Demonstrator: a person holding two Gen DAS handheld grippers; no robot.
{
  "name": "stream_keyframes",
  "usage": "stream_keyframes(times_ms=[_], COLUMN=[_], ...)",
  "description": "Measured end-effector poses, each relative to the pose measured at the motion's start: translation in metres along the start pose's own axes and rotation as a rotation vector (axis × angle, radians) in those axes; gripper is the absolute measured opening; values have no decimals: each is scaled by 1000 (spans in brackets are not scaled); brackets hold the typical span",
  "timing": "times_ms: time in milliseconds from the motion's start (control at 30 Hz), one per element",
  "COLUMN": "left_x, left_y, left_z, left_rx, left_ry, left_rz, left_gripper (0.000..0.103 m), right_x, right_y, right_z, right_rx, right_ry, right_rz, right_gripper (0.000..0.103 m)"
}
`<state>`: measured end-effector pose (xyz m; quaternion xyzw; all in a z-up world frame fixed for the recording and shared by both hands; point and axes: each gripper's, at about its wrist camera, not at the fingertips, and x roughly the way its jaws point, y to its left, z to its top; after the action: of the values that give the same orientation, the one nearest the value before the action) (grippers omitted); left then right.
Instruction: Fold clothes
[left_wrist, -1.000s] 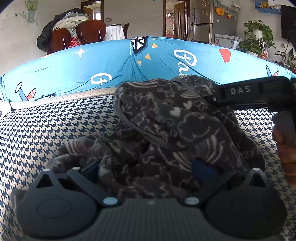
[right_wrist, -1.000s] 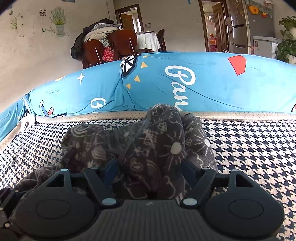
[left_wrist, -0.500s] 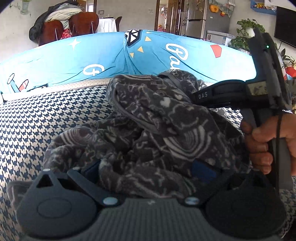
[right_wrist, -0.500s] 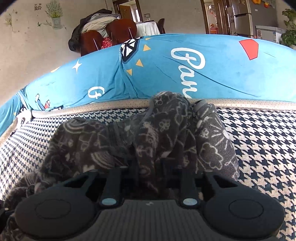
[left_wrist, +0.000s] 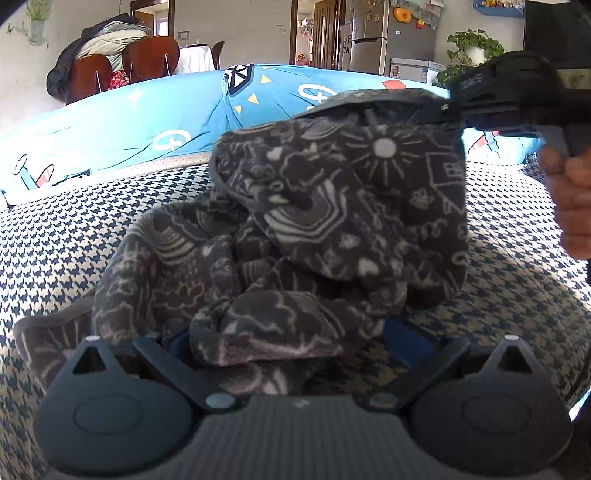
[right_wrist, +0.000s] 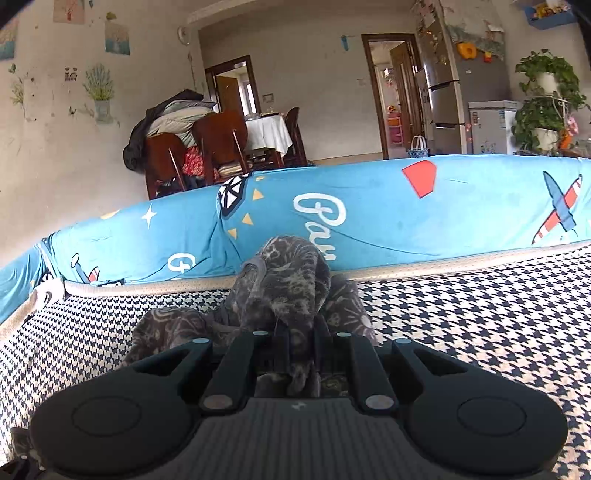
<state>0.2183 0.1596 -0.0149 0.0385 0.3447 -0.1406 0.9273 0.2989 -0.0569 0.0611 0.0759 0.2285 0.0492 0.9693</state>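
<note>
Left gripper (left_wrist: 301, 354) of mine stands wide open with a fold of the dark grey patterned garment (left_wrist: 332, 221) lying loosely between its fingers, while my right gripper (right_wrist: 297, 354), whose jaws have just been closing, is clamped on a bunched ridge of that cloth. It lies heaped on the houndstooth cushion (right_wrist: 480, 325), its upper part hanging from that grip, before a blue printed cover (right_wrist: 406, 206). Beyond stand wooden chairs (right_wrist: 218, 144) and a fridge (right_wrist: 443, 92).

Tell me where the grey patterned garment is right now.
The grey patterned garment lies bunched on the houndstooth cover in front of the blue cushion; the right tool pinches its top edge.
</note>
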Motion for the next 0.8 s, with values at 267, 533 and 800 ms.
stream_keyframes(times_ms=[267, 533, 800], left_x=[-6, -18, -27], left_y=[-4, -7, -9], left_z=[-11, -27, -35], left_rx=[6, 10, 22], left_ry=[11, 26, 25], left_rz=[22, 46, 44], left_gripper=[103, 103, 103], right_x=[-61, -99, -122], right_y=[-25, -33, -38], right_z=[-23, -63, -75], right_rx=[105, 122, 122], right_ry=[-7, 73, 35], right_rz=[-60, -179, -267], right_gripper=[14, 14, 26])
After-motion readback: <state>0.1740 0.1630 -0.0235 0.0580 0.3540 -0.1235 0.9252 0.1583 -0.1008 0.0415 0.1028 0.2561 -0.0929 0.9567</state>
